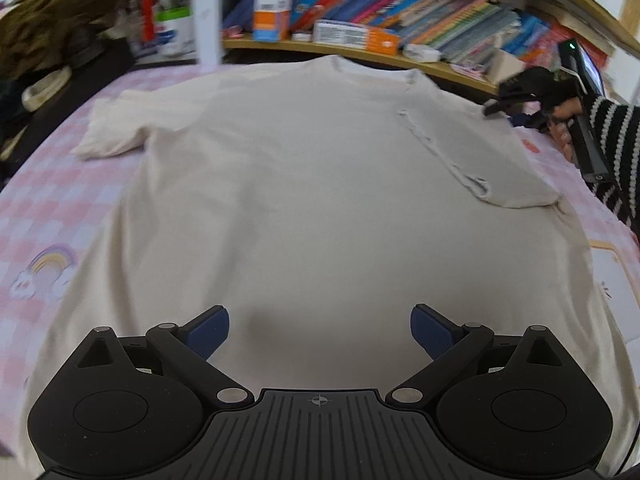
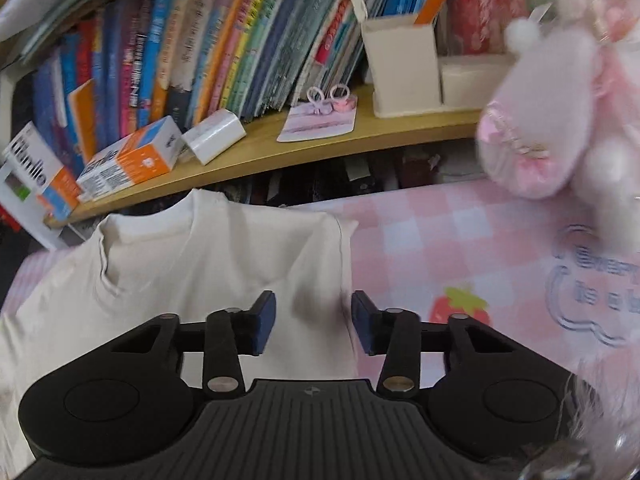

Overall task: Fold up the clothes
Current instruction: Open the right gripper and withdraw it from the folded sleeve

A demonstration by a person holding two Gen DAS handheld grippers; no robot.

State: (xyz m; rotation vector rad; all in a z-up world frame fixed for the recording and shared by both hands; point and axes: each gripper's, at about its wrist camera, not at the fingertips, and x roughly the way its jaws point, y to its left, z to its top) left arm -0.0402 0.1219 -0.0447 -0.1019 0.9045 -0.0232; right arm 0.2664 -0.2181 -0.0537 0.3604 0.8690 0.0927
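Pink checked sheet (image 2: 440, 240) – pink plush toy (image 2: 552, 120) at edge, leaning books (image 2: 240, 40) on wooden shelf (image 2: 320, 144).

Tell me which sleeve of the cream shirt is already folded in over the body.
The right-hand sleeve, near the right gripper, lies folded onto the T-shirt. The left sleeve is spread out on the pink checked sheet.

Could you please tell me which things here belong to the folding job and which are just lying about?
For the job:
- shirt
- left gripper
- right gripper

Just lying about:
- books
- orange boxes
- pink plush toy
- checked sheet
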